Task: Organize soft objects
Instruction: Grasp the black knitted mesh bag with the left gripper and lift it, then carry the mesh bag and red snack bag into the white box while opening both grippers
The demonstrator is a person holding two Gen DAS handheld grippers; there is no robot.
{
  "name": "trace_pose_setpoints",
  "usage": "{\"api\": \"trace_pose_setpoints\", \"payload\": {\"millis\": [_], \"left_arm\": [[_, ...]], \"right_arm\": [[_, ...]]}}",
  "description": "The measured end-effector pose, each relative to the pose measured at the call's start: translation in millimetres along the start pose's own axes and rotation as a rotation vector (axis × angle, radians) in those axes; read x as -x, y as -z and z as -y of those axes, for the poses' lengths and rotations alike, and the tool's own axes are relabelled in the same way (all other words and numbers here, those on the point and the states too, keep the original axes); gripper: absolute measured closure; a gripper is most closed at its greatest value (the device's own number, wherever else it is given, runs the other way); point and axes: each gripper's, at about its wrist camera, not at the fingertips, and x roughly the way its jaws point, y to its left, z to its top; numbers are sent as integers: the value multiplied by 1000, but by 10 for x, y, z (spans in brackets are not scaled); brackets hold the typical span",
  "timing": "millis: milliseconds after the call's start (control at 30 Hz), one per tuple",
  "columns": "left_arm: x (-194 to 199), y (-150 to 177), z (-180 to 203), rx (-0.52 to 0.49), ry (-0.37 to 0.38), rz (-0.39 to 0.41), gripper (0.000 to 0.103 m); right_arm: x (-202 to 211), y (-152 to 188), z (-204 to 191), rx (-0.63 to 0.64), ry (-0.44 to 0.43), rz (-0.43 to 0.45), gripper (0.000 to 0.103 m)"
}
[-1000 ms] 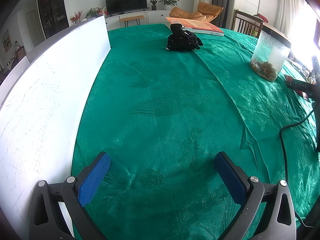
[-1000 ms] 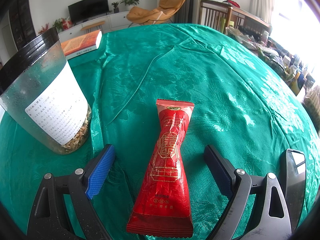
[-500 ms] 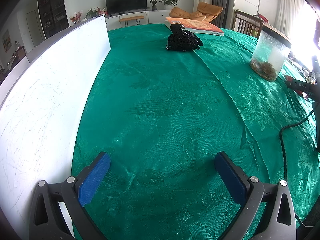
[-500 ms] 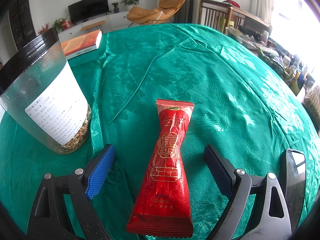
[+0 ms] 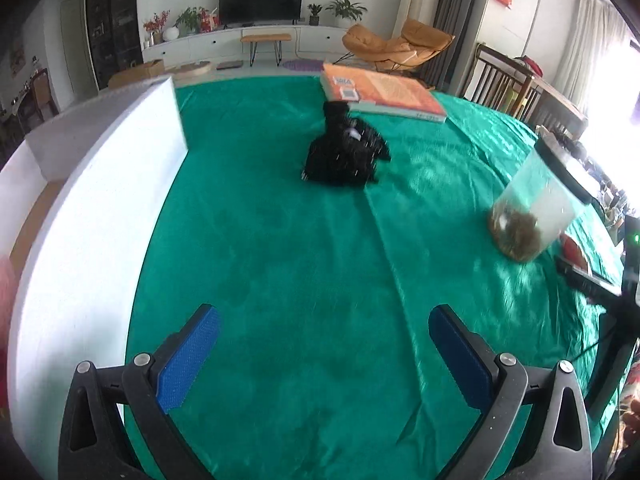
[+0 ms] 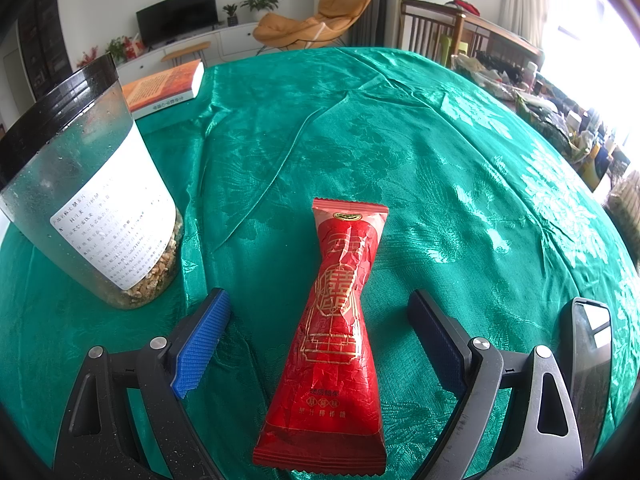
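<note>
A black soft object (image 5: 344,156) lies on the green tablecloth (image 5: 288,264), far ahead of my left gripper (image 5: 320,356), which is open and empty above the cloth. A red snack packet (image 6: 336,320) lies on the cloth lengthwise between the open fingers of my right gripper (image 6: 320,340). The blue pads (image 6: 202,340) stand apart from the packet on both sides and do not touch it.
A white box wall (image 5: 92,216) runs along the left. A clear jar with a black lid (image 5: 536,208) stands at the right; it also shows in the right wrist view (image 6: 92,200). An orange book (image 5: 380,92) lies at the back. A phone (image 6: 588,344) lies at the right.
My left gripper has lifted and moved forward toward the black soft object, which now looks nearer; the view is blurred by motion. The right gripper and the red packet have not moved.
</note>
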Motion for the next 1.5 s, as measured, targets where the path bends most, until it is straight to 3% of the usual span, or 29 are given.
{"api": "trace_pose_setpoints", "payload": {"millis": [100, 167, 267, 467, 567, 633, 733, 800, 867, 900, 933, 967, 1000, 1033, 1133, 1267, 1367, 1500], "left_arm": [[-341, -535, 172, -103, -55, 9, 0], [-649, -808, 184, -148, -105, -25, 0], [-1052, -1100, 69, -125, -109, -81, 0], [-1556, -1323, -107, -43, -75, -163, 0], [-1642, -1333, -111, -49, -64, -183, 0], [-1677, -1316, -75, -77, -74, -182, 0], [-1672, -1316, -44, -73, -72, -168, 0], [-1683, -1341, -46, -71, -70, -172, 1], [-1679, -1368, -23, -84, -59, -163, 13], [-1664, -1383, -7, -98, -51, -155, 18], [-1644, -1395, 19, -113, -42, -147, 36], [-1618, -1410, 49, -130, -34, -142, 62], [-1603, -1427, 82, -142, -41, -149, 64], [-1573, -1427, 84, -142, -37, -156, 66], [-1420, -1429, 64, -106, 22, -150, 67], [-956, -1414, -16, -43, 121, -124, 67], [-388, -1353, -128, -36, 189, -70, 67], [518, -1077, -571, -28, 211, 19, 67]], "right_arm": [[0, 0, 0, 0, 0, 0, 11], [0, 0, 0, 0, 0, 0, 11], [0, 0, 0, 0, 0, 0, 11], [-3, 0, 2, -1, 0, 0, 11], [13, 3, 4, 36, -46, -14, 7], [10, -41, 14, 137, -128, -83, 7], [3, -100, 148, 116, -216, -173, 7], [-62, -195, 97, 162, -215, -263, 8], [-105, -273, 97, 168, -208, -315, 9], [-103, -305, 142, 140, -211, -311, 10], [-91, -332, 193, 111, -205, -298, 12], [-80, -349, 233, 95, -200, -296, 19], [-78, -352, 256, 93, -188, -304, 40], [-97, -330, 260, 100, -180, -332, 87], [-53, -302, 274, 101, -167, -335, 90], [266, -455, 336, 36, -148, -214, 90], [634, -728, 284, 21, -155, -119, 90], [1202, -979, -221, 104, -237, -47, 90]]}}
